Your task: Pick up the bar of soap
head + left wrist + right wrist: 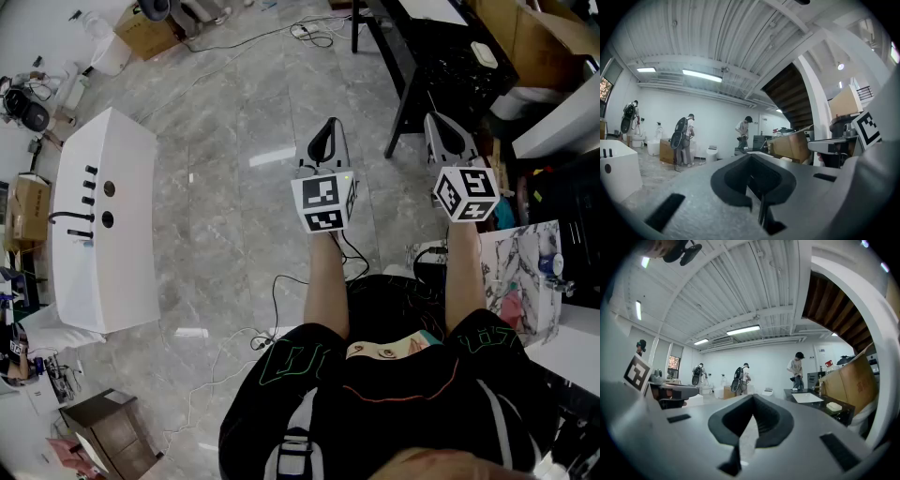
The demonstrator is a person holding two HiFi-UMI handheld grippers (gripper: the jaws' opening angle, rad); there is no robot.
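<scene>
A pale bar of soap (pixel 484 53) lies on the black table (pixel 427 56) at the top right of the head view. The right gripper view shows that soap (pixel 833 406) to the right, on the tabletop beyond the jaws. My right gripper (pixel 442 124) is held in the air short of the table, shut and empty; its own view shows the jaws (pixel 751 404) pressed together. My left gripper (pixel 326 129) hovers over the floor to the left of it, also shut with nothing in it (pixel 757 164). Neither gripper touches the soap.
A white sheet (pixel 809 397) lies on the table beyond the soap. A white cabinet (pixel 103 220) stands on the floor at the left. Cables (pixel 281 281) trail over the marble floor. Cardboard boxes (pixel 525 37) stand behind the table. Three people (pixel 797 371) stand far across the room.
</scene>
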